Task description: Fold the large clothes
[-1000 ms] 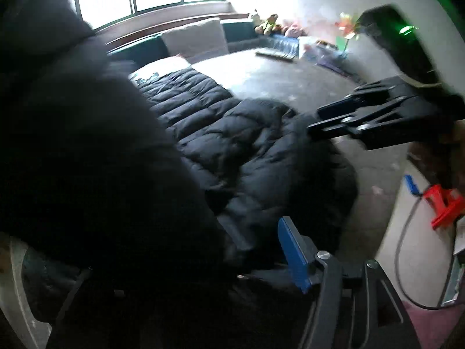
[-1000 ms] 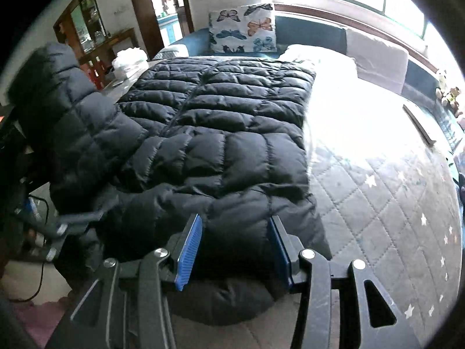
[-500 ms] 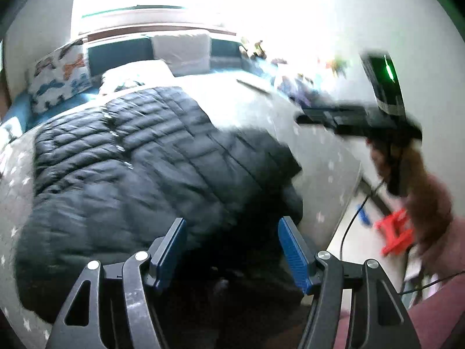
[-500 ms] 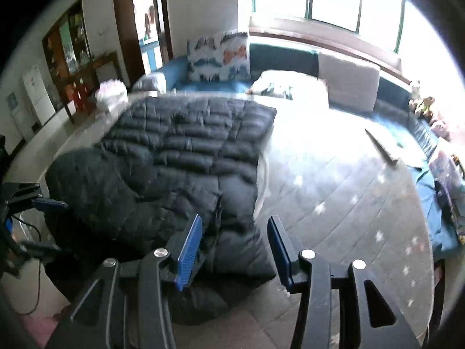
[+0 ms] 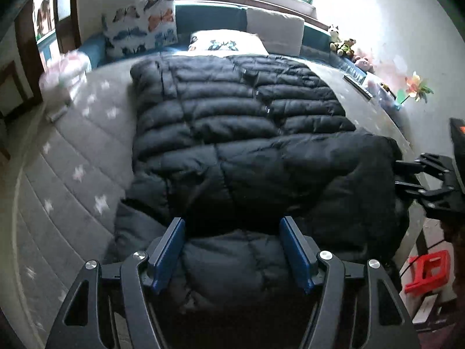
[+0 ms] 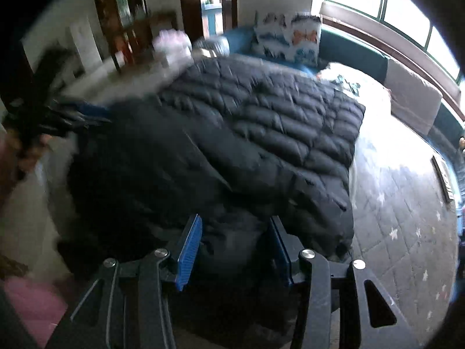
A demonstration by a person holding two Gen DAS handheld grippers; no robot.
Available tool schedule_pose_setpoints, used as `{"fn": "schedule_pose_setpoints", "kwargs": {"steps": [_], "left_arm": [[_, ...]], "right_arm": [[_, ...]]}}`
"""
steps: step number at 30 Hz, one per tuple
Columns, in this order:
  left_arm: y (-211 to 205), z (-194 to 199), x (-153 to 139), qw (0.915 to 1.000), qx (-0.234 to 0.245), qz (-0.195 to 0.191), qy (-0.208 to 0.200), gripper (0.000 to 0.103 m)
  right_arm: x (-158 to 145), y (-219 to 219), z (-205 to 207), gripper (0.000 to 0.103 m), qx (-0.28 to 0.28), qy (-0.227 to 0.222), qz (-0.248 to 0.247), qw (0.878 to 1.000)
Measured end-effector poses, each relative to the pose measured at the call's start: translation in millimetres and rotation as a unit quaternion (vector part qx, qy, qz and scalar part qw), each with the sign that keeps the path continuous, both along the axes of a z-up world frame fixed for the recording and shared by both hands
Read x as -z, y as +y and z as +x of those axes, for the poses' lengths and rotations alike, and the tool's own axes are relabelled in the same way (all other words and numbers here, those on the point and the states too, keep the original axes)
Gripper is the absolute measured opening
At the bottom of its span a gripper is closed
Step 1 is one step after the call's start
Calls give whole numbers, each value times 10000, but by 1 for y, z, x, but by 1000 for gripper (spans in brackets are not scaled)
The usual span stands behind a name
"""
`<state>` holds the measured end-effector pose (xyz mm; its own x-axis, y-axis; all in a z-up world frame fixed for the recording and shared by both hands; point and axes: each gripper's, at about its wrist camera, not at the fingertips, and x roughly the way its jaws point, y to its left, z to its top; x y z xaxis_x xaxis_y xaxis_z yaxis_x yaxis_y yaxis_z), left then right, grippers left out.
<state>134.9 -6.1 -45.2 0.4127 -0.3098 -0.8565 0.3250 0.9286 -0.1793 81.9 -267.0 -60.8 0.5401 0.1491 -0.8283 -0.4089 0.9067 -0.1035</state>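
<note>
Black quilted down jacket (image 5: 238, 145) lies spread across the grey star-patterned bed (image 5: 72, 157), its near hem bunched toward six o'clock. My left gripper (image 5: 232, 250) hangs released, jaws apart over that hem. My right gripper (image 6: 235, 250) straddles a fold; I cannot tell whether it pinches. Butterfly pillow (image 5: 142, 29) sits at eleven o'clock.

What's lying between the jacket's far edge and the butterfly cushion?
Nothing: in the left wrist view, only bare grey bedcover separates the jacket from the butterfly cushion. A white pillow sits beside it.
</note>
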Motion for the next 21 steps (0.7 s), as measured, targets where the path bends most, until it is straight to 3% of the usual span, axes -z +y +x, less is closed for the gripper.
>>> {"fn": "schedule_pose_setpoints", "kwargs": {"steps": [4, 7, 14, 17, 21], "left_arm": [[3, -6, 24, 9999, -50, -157, 16, 71], [2, -5, 32, 9999, -75, -47, 105, 71], [-13, -21, -29, 9997, 184, 122, -142, 71], [-33, -22, -39, 9982, 410, 317, -306, 71], [-52, -16, -38, 9961, 619, 543, -317, 71]], "right_arm": [[28, -21, 12, 50, 181, 379, 393, 9983], [27, -17, 12, 50, 151, 363, 208, 9990], [-24, -6, 0, 51, 97, 117, 5, 9999], [-37, 6, 4, 52, -68, 19, 10, 10000], [-30, 17, 19, 52, -155, 64, -45, 9998]]}}
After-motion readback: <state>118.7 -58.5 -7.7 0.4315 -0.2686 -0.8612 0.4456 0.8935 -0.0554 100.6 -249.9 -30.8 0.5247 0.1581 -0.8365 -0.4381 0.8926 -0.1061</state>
